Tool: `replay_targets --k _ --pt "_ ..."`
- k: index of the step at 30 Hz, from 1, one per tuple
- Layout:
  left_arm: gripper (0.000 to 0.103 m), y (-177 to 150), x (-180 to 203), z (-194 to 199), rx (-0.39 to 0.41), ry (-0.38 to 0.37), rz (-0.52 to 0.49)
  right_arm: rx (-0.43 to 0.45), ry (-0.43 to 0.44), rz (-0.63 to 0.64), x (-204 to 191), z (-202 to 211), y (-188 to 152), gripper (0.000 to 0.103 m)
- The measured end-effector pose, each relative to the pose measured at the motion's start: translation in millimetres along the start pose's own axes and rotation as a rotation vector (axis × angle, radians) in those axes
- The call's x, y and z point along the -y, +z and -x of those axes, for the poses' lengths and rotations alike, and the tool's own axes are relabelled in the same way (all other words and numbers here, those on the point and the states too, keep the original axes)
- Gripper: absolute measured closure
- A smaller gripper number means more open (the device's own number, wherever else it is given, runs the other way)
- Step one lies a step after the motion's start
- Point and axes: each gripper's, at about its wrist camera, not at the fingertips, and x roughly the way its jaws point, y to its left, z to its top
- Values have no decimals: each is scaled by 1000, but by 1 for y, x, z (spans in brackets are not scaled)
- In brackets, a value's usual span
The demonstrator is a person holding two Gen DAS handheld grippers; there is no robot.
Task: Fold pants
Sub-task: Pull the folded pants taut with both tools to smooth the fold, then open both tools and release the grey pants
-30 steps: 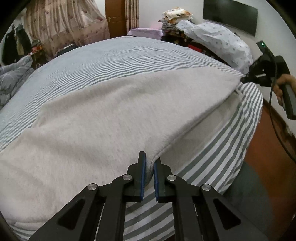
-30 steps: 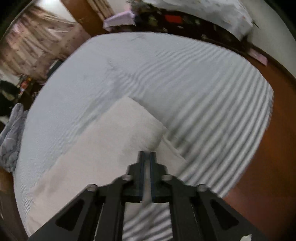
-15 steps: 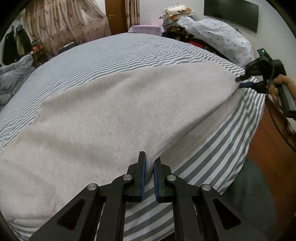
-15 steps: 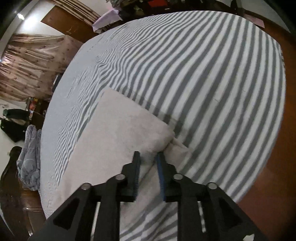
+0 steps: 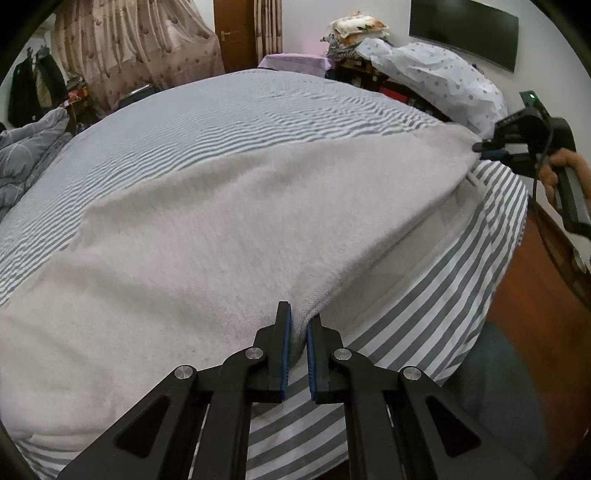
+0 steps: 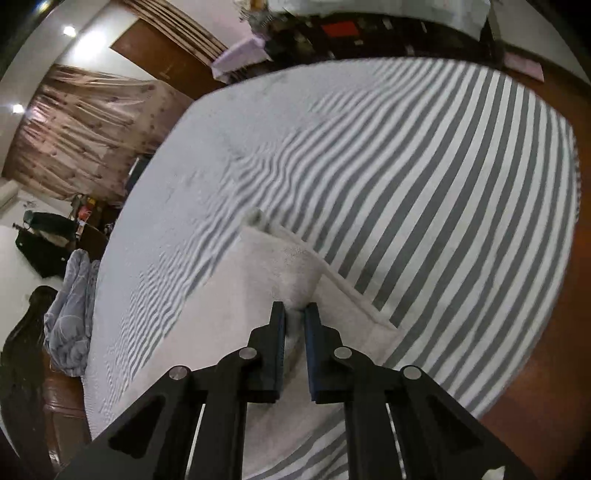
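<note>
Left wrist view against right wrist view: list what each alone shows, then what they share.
Only the left wrist view shows the right tongs from outside, at the pants' far corner, the hand holding them, and the wall TV. Only the right wrist view shows a lower fabric layer sticking out past the top one. Both show pale pants on the striped bed, fabric between their own tongs.

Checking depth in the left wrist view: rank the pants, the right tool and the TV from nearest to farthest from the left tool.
1. Pants: pinched in the left tool.
2. Right tool: far right, at the pants' other end.
3. TV: on the wall, upper right.
</note>
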Motion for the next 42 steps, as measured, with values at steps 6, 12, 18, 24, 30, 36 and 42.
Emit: replay_targets --k 6,12,18,24,30,36,42 --pt "95 -3 -2 8 -4 -16 3 3 -32 -8 8 13 -16 94" --pt "95 -14 3 -1 -41 -17 -23 -22 -109 -7 26 5 -28 95" --pt "95 -19 3 -13 -75 -9 -42 -52 -182 17 35 -20 -34 94" --pt "90 -16 -5 -28 -122 -28 22 -96 -223 49 24 -26 -25 66" --pt "82 -8 -26 -11 -118 -124 122 -61 -228 64 2 6 -22 64" --pt "69 2 -69 27 12 -126 237 -5 -200 225 -59 37 -23 64" --pt "67 2 -138 32 45 83 417 -136 5 471 -177 4 -47 64"
